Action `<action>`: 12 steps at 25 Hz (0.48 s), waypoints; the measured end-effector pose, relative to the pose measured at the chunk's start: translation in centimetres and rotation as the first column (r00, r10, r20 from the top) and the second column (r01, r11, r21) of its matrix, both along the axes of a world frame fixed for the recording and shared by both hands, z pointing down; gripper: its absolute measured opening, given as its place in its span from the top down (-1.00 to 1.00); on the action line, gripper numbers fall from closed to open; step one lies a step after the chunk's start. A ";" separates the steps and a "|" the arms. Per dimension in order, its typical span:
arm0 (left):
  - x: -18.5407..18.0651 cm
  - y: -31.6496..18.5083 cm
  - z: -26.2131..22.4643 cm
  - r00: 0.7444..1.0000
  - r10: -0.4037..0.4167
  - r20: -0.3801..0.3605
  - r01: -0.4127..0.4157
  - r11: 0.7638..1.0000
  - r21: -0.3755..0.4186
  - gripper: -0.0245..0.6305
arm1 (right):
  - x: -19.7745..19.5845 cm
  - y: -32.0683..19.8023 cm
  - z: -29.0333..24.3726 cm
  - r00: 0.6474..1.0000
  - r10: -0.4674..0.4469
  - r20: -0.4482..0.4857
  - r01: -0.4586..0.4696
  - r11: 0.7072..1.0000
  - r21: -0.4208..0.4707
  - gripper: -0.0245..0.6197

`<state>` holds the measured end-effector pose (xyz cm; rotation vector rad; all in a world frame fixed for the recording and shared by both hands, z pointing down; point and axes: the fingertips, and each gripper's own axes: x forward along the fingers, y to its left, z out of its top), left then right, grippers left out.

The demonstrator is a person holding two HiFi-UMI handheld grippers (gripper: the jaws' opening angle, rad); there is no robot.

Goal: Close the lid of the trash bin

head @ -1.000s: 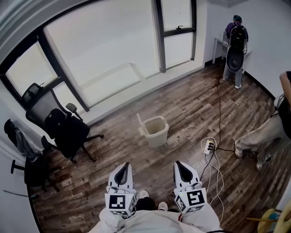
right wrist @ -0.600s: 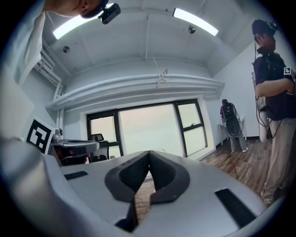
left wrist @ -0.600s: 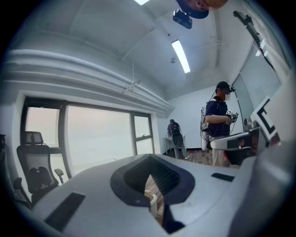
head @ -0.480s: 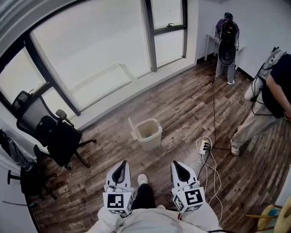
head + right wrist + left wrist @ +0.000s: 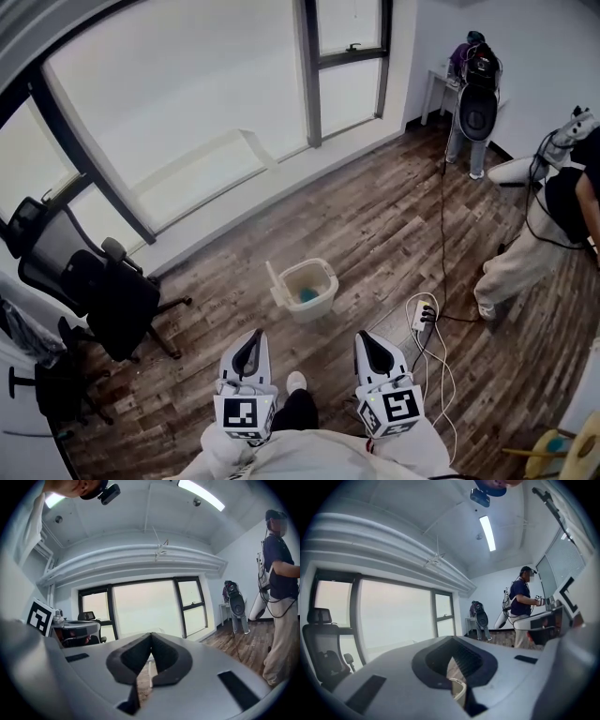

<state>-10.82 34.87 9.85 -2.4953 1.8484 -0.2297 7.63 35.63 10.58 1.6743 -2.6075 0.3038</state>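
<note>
Now | trash bin [image 5: 315, 305] lid [image 5: 274, 279] upright, open | left tool [image 5: 250, 339] closed, empty | right tool [image 5: 369, 339] closed, empty

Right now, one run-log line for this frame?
phase: pre-contact | trash bin: lid upright, open | left gripper: shut, empty | right gripper: shut, empty | both short of bin

A white power strip [image 5: 422, 307] with trailing cables lies on the wooden floor [image 5: 375, 216], just ahead of the jaws and to their right. Black office chairs [image 5: 103, 291] stand well off to their left. A wide window [image 5: 187, 112] runs far ahead. One person [image 5: 473, 94] stands in the far right corner, and another person [image 5: 548, 225] is nearer on the right.
</note>
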 end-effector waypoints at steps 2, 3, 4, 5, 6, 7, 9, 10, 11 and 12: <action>-1.2 -2.3 -0.2 1.000 0.003 -0.001 -0.003 1.000 -0.006 0.91 | -1.2 -2.5 -0.2 1.000 0.004 -0.008 -0.004 1.000 -0.003 0.85; -1.8 -3.4 -0.3 1.000 0.006 -0.003 -0.006 1.000 -0.012 0.91 | -1.8 -3.6 -0.3 1.000 0.005 -0.014 -0.005 1.000 -0.006 0.85; -2.3 -4.4 -0.4 1.000 0.010 -0.005 -0.010 1.000 -0.019 0.91 | -2.4 -4.7 -0.3 1.000 0.006 -0.018 -0.006 1.000 -0.010 0.85; -2.9 -5.2 -0.3 1.000 0.013 -0.008 -0.013 1.000 -0.024 0.91 | -3.1 -5.7 -0.2 1.000 0.006 -0.021 -0.007 1.000 -0.014 0.85; -3.5 -6.1 -0.1 1.000 0.015 -0.009 -0.015 1.000 -0.023 0.91 | -3.8 -6.5 0.0 1.000 0.006 -0.022 -0.007 1.000 -0.019 0.85; -4.2 -6.8 0.1 1.000 0.016 -0.010 -0.016 1.000 -0.021 0.91 | -4.5 -7.3 0.2 1.000 0.006 -0.023 -0.006 1.000 -0.023 0.85; -5.4 -8.3 0.4 1.000 0.018 -0.016 -0.018 0.999 -0.031 0.91 | -5.9 -8.9 0.4 1.000 0.000 -0.031 -0.001 1.000 -0.031 0.85; -5.9 -9.0 0.5 1.000 0.018 -0.019 -0.019 0.999 -0.038 0.91 | -6.6 -9.6 0.4 0.999 -0.004 -0.035 0.003 0.999 -0.036 0.85; -6.5 -9.7 0.7 1.000 0.017 -0.022 -0.018 0.999 -0.040 0.91 | -7.2 -10.2 0.4 0.999 -0.007 -0.037 0.005 0.999 -0.041 0.85; -7.1 -10.4 1.0 1.000 0.016 -0.025 -0.017 0.999 -0.040 0.91 | -7.8 -10.8 0.4 0.999 -0.008 -0.040 0.007 0.999 -0.045 0.85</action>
